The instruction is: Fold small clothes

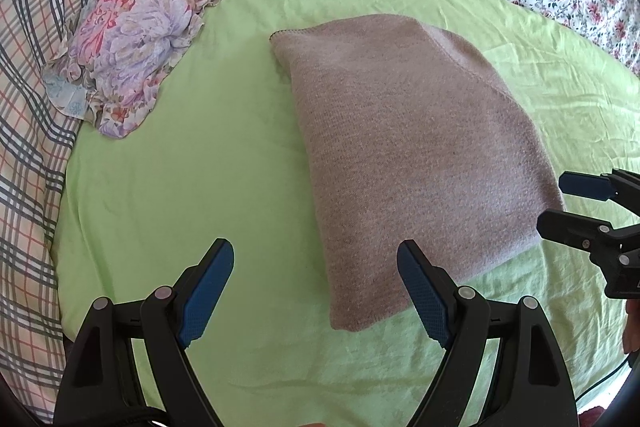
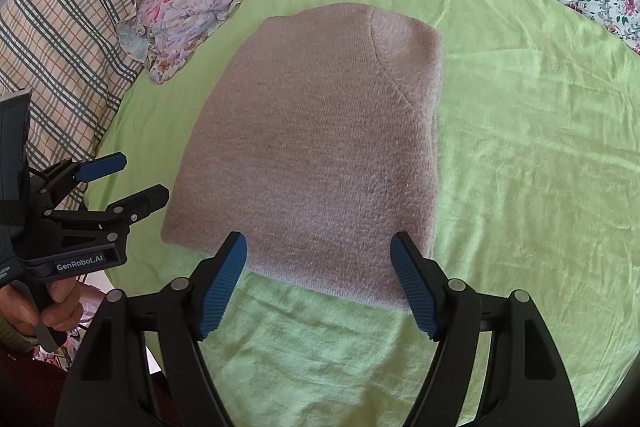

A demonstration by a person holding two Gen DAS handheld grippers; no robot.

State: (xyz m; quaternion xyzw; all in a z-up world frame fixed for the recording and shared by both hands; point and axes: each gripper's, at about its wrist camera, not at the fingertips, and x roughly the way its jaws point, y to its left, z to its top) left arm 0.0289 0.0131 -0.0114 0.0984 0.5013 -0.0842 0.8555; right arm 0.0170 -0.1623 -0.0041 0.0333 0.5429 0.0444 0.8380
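Right now the left claw point(image 1: 316, 287) and the right claw point(image 2: 318, 283) both hang wide open, holding nothing. Just past them the folded pink sweater point(image 2: 316, 147) lies on the green sheet point(image 2: 520, 147). One careless grab could pull the fold apart.

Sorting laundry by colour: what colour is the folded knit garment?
The folded knit garment is a plain pale mauve-pink, clearest in the right wrist view.
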